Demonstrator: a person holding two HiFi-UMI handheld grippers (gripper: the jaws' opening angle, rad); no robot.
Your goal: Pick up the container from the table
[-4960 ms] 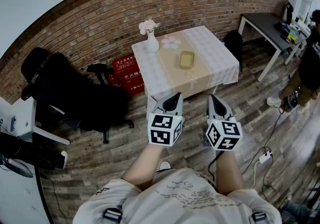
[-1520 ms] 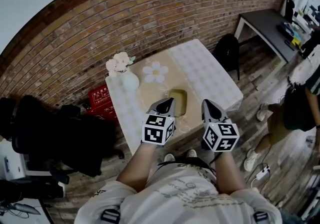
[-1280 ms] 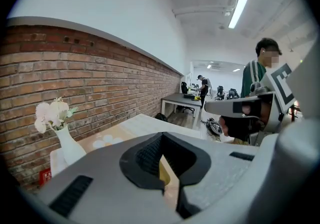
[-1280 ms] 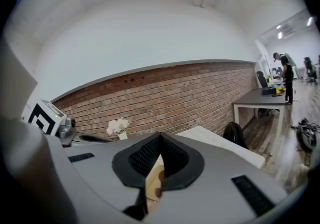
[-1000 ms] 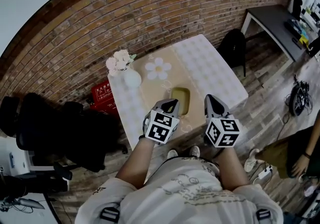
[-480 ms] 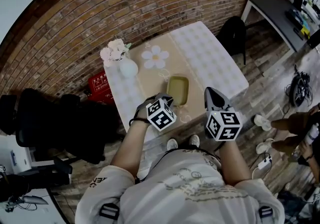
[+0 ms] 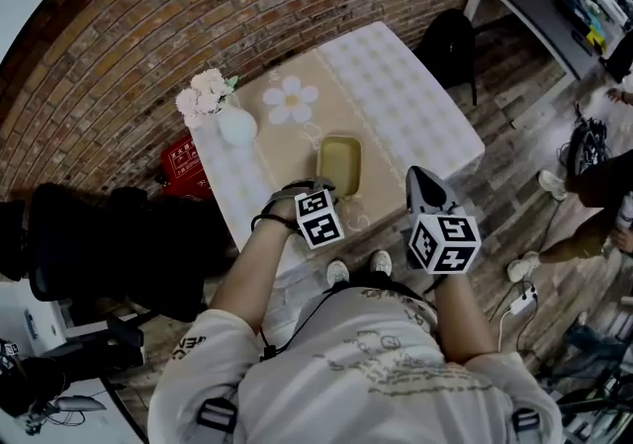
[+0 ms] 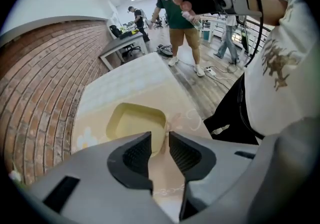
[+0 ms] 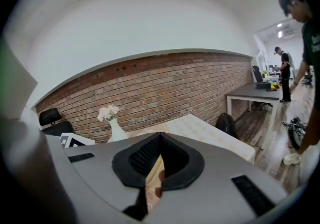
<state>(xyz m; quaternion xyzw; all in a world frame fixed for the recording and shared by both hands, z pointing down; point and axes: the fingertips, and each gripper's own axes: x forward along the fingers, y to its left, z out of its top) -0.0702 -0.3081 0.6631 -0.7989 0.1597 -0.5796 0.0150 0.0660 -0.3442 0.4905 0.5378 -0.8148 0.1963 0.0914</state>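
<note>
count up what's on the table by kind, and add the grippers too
container: 1
vase of flowers: 1
daisy shape (mat or print, cannot tell): 1
grippers: 2 (left gripper, jaws apart; right gripper, jaws together)
total: 5

- Bare cloth surrounds the container on every side of the table.
- The vase stands well apart, at the table's far left corner.
- The left gripper, jaws slightly apart, faces the container's near rim over open cloth.
</note>
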